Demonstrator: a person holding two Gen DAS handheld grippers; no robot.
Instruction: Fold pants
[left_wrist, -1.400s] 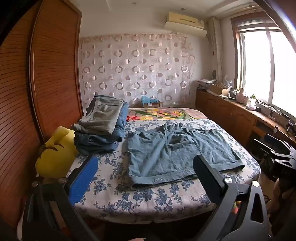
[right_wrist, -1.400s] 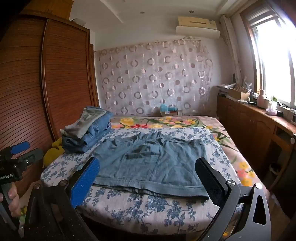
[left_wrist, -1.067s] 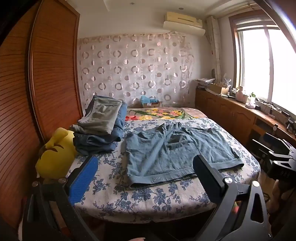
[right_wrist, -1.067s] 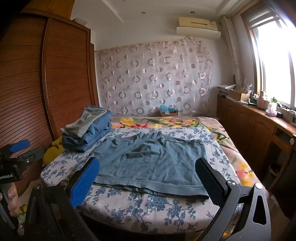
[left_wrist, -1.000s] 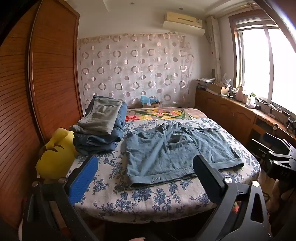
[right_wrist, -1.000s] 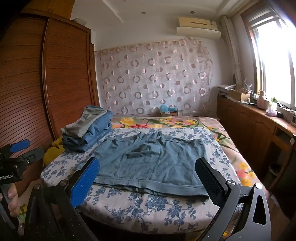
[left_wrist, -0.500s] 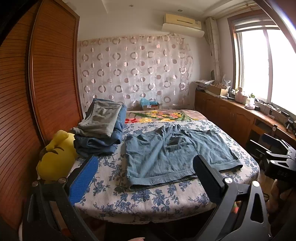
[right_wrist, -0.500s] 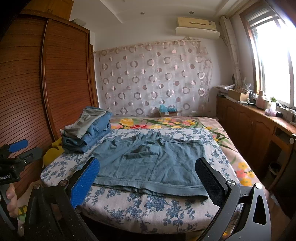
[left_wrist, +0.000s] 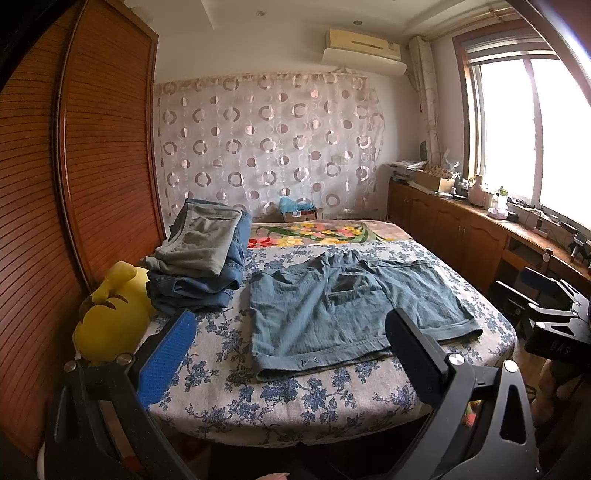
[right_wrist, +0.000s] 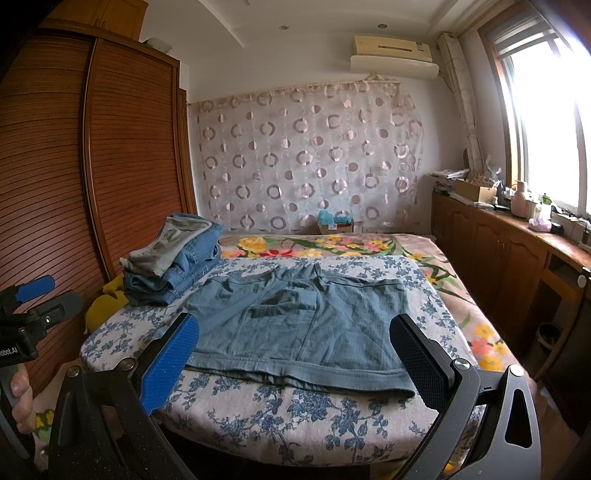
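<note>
the left gripper is held wide open with nothing between its fingers, one finger padded blue and the other black, hovering short of the bed edge. the right gripper is likewise spread open and empty, also held back from the near edge of the bed. the pants, blue-grey shorts, lie flat and unfolded on the floral sheet straight ahead of both grippers, hems toward the grippers and waistband at the far end; from the left gripper they sit ahead and slightly right, from the right gripper they sit dead ahead, their near hem showing between its fingers. ahead and to the left of both grippers a stack of folded clothes rests on the bed, apart from the pants, with a grey piece on top of denim. a yellow plush lies just left of that stack, at the bed's left side by the wardrobe. in the right wrist view the left gripper shows at the far left edge, with a hand on its handle. a window is on the right.
</note>
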